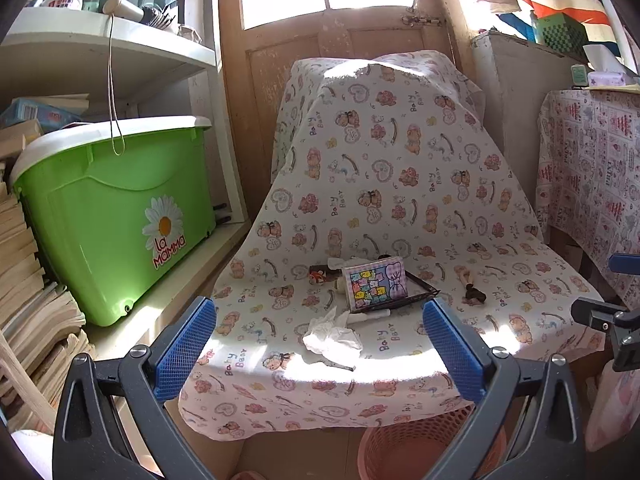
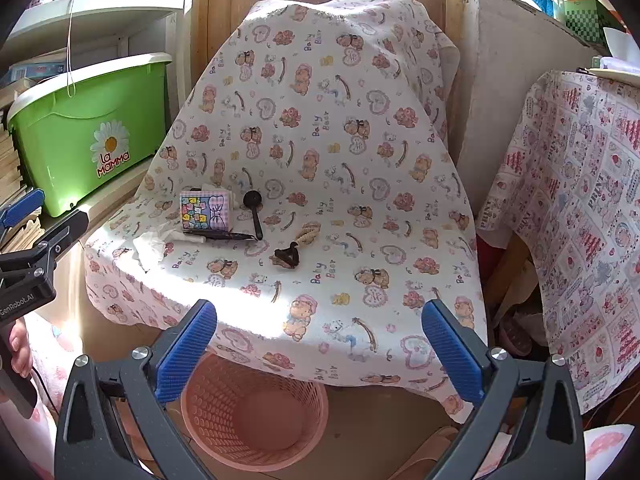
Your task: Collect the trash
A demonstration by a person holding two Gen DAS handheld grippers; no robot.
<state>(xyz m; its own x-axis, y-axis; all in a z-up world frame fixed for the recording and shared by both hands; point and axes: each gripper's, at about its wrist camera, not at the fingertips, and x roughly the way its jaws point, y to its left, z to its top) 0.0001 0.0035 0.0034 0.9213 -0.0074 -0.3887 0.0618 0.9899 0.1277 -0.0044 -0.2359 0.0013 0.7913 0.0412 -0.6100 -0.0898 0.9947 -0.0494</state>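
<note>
A chair draped in a bear-print cloth (image 2: 320,128) carries on its seat a crumpled white tissue (image 1: 330,336), a small colourful tissue pack (image 1: 378,282), a black spoon (image 2: 254,210), a dark hair clip (image 2: 288,258) and a small wooden brush (image 2: 308,232).

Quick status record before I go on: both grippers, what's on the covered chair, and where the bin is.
left gripper: open, empty, short of the seat
right gripper: open, empty, above the bin
crumpled tissue: near seat's front edge, between the left fingers in view
patterned tissue pack: mid-seat, behind the tissue
black scoop: right of the pack
brush: right of the scoop
pink mesh bin: on floor, under seat's front edge, looks empty
</note>
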